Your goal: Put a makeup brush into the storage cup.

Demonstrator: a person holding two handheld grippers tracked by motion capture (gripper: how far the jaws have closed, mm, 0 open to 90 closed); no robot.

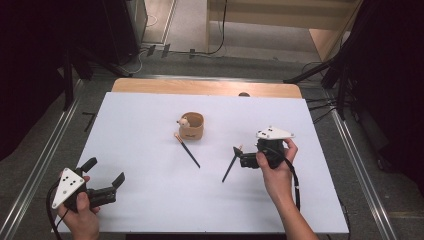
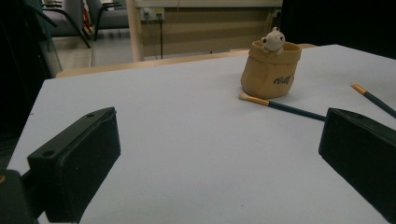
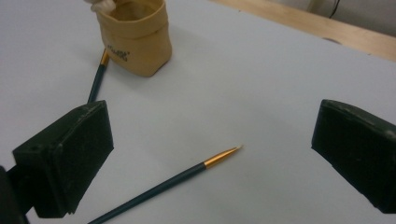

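We see R gripper (image 1: pixel 239 156) released over a brush (image 1: pixel 230 168) right of center; L gripper (image 1: pixel 106 175) released, lower left, w/ open white tabletop (image 1: pixel 150 200) between. Pouch-shaped holder (image 1: pixel 192 126) mid-frame.

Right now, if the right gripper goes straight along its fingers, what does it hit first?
Probably the near brush, lying on the table between the open fingers of the right gripper. The tan pouch holder sits farther on, left of the line.
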